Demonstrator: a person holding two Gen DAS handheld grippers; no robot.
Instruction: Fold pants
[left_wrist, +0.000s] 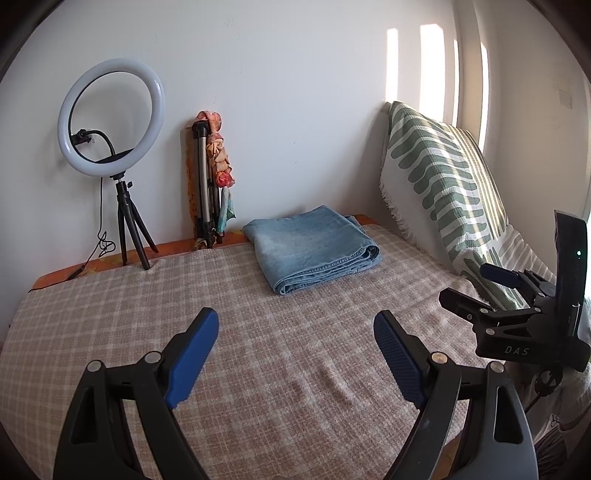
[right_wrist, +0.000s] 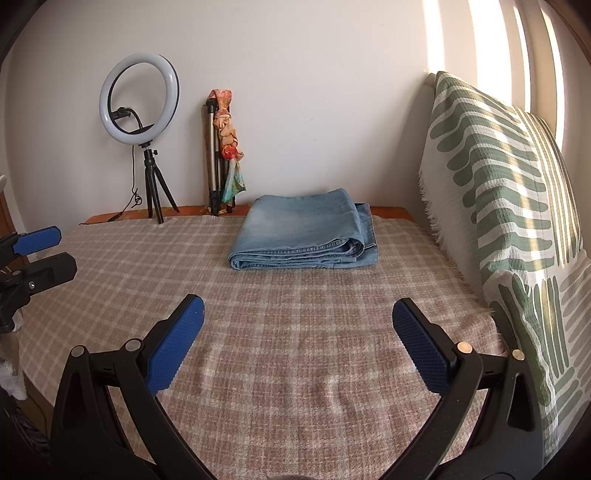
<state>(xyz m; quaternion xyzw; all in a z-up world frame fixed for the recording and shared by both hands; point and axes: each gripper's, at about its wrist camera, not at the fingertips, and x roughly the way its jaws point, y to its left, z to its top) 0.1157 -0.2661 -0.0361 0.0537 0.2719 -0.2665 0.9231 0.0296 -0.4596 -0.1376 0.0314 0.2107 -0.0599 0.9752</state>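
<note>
Left gripper (left_wrist: 295, 332) and right gripper (right_wrist: 297, 321) both spread wide, holding nothing, above bare checked blanket (right_wrist: 295, 369); folded jeans (right_wrist: 303, 229) near far edge.

Light blue pants (right_wrist: 303, 229), beige plaid blanket (right_wrist: 295, 332), green-white striped throw (right_wrist: 517, 184)
</note>
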